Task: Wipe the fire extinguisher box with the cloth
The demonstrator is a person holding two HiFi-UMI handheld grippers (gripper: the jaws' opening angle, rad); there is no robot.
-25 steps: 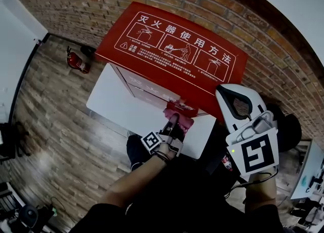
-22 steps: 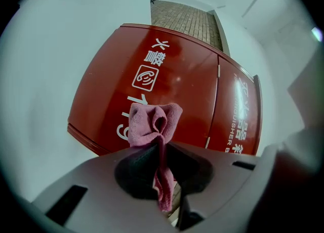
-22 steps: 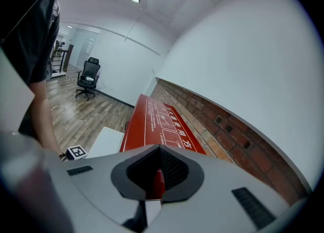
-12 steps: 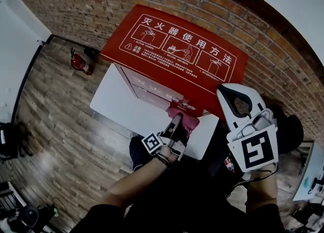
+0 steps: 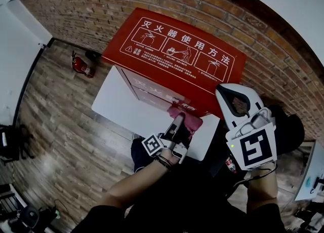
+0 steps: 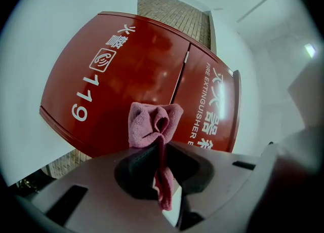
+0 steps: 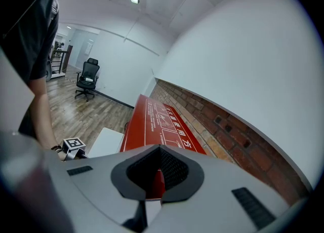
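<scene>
Head view shows the red fire extinguisher box [image 5: 174,57] across the upper middle, its long lid running from upper left to lower right. Your right gripper [image 5: 234,101], at right, is closed on nothing and well apart. Your left gripper [image 5: 177,120], lower centre, is nearer: its jaws pinch the pink cloth [image 5: 189,123] against the box front, straight ahead, just under the lid's edge. Since a second ago the cloth has climbed that front, while the right gripper has stayed put.

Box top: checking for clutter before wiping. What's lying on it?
Only white printed instructions show on the red top of the box; nothing lies there. The right gripper hides its near right corner.
</scene>
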